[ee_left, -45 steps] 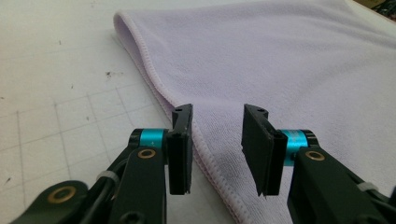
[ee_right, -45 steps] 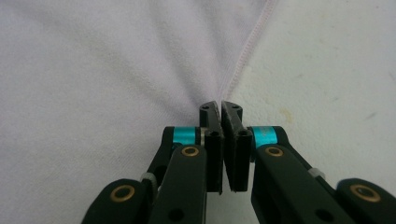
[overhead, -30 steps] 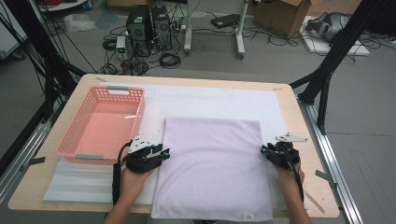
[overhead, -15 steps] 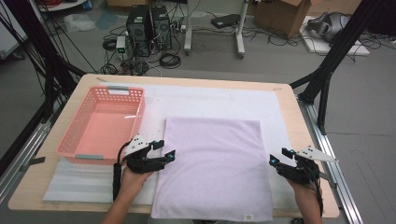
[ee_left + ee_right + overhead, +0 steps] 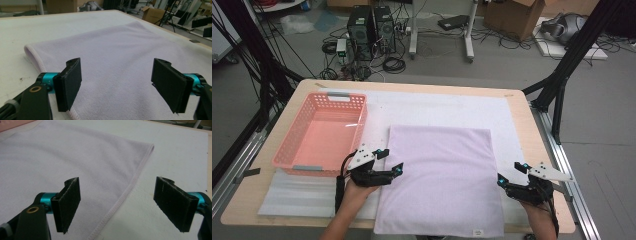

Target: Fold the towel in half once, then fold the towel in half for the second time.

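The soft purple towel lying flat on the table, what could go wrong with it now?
The flat lilac terry towel hangs a little over the table's near edge, so a careless tug might slide it off. The left claw has just been opening with nothing pinched; closing too shallow at the hem may grab just one layer. The right claw, also just opened, sits beside the hem over the white mat and might pinch that instead.

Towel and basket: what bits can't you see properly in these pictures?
- Towel: near edge's left part cut off by the high view's bottom edge.
- Tag on it: too small to read.
- Pink basket: near wall partly hidden by the left gripper.
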